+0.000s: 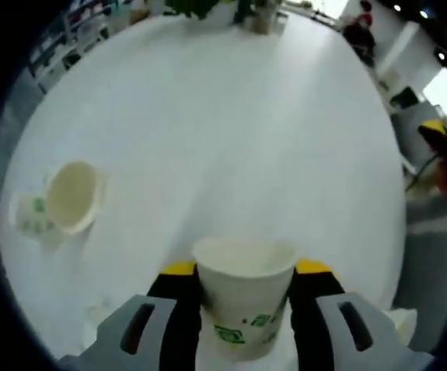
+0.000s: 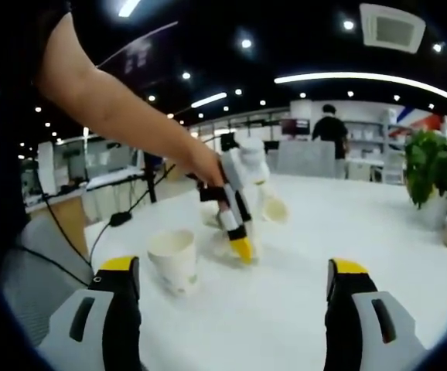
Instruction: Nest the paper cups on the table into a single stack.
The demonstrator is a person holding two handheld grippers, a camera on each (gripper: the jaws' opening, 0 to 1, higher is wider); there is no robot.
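A white paper cup with green print (image 1: 243,297) stands upright between the yellow-tipped jaws of my left gripper (image 1: 247,270), which press on both its sides. To the left a second cup (image 1: 70,197) lies tipped on the white table (image 1: 231,131), its mouth towards the camera and another cup (image 1: 32,218) seemingly behind it. In the right gripper view my right gripper (image 2: 235,278) is wide open above the table with nothing in it. Beyond it a person's hand holds the left gripper (image 2: 237,246) pointing down. An upright cup (image 2: 173,259) stands left of it and a tipped cup (image 2: 274,209) lies behind.
A potted plant (image 2: 432,166) stands on the table's right side, also seen far across the table (image 1: 196,6). A black cable (image 2: 119,219) lies at the table's left edge. A person (image 2: 332,127) stands far back by a counter. Bare tabletop (image 2: 339,232) stretches between the cups and the plant.
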